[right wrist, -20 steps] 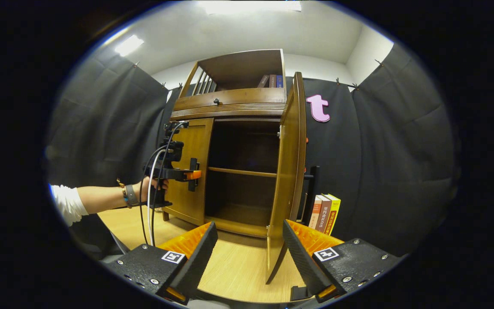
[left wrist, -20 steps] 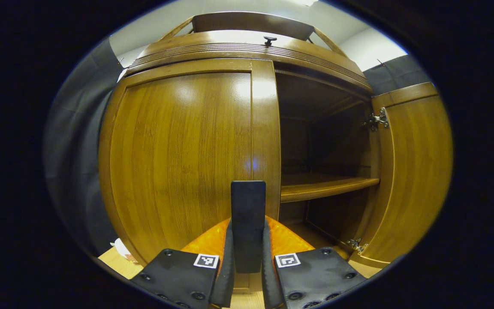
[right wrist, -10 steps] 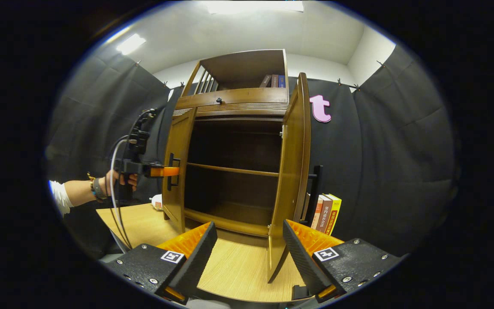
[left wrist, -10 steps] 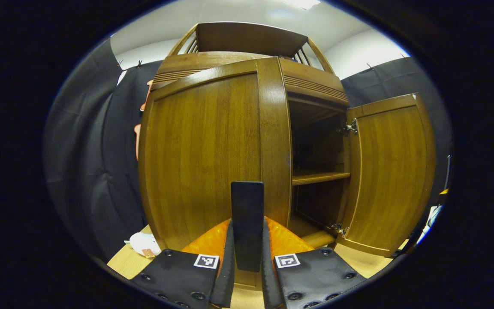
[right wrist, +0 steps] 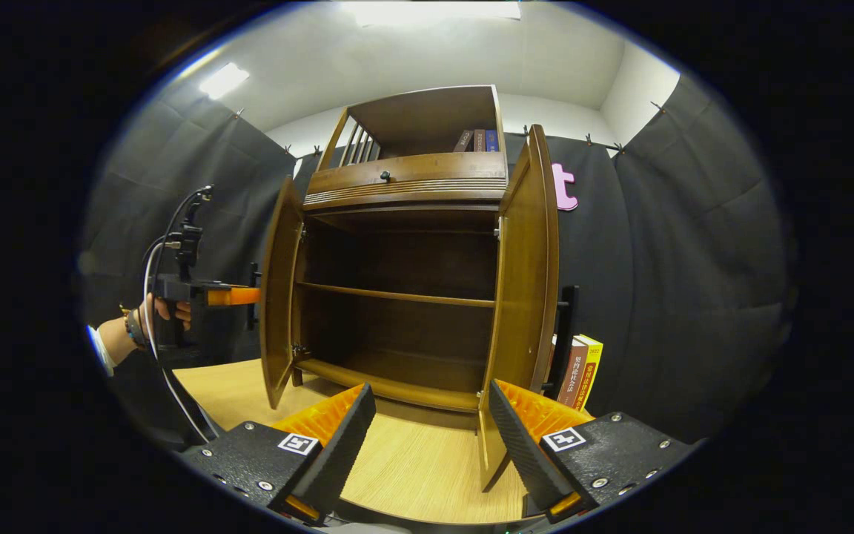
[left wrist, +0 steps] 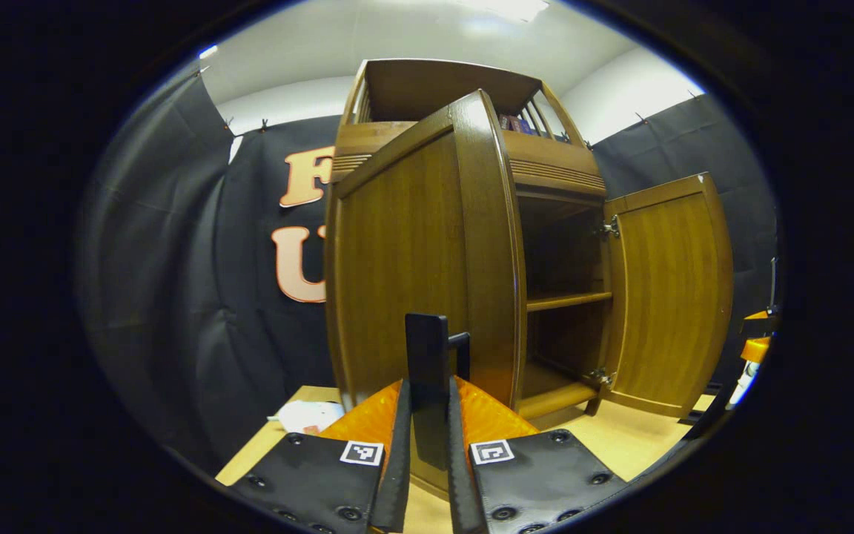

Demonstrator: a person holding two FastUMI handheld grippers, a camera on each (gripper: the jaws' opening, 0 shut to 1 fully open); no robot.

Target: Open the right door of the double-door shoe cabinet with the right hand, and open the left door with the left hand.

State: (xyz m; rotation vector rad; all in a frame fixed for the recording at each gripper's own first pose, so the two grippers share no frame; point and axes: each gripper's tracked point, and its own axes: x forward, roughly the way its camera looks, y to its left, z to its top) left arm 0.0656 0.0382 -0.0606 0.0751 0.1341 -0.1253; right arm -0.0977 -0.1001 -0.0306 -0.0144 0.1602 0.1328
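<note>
The wooden shoe cabinet (right wrist: 405, 185) stands on the table with both doors swung out. My left gripper (left wrist: 428, 415) is shut on the black handle (left wrist: 427, 371) of the left door (left wrist: 405, 267), which stands wide. In the right gripper view the left door (right wrist: 280, 297) shows edge-on, with the left gripper (right wrist: 238, 297) and a hand (right wrist: 164, 311) at its outer face. The right door (right wrist: 527, 289) hangs open, its black handle (right wrist: 564, 334) on the far side. My right gripper (right wrist: 427, 430) is open, in front of the cabinet, holding nothing.
Inside the cabinet a shelf (right wrist: 397, 295) and the floor board lie bare. Books (right wrist: 583, 367) stand on the table right of the cabinet, and more books (right wrist: 474, 140) on its top shelf. A white packet (left wrist: 308, 415) lies by the cabinet's left side. A drawer knob (right wrist: 384, 176) sits above the doors.
The left gripper has pulled the left door from almost closed to wide open, swinging leftward. The right door has swung slightly farther open; the right gripper stays open and clear of it.
</note>
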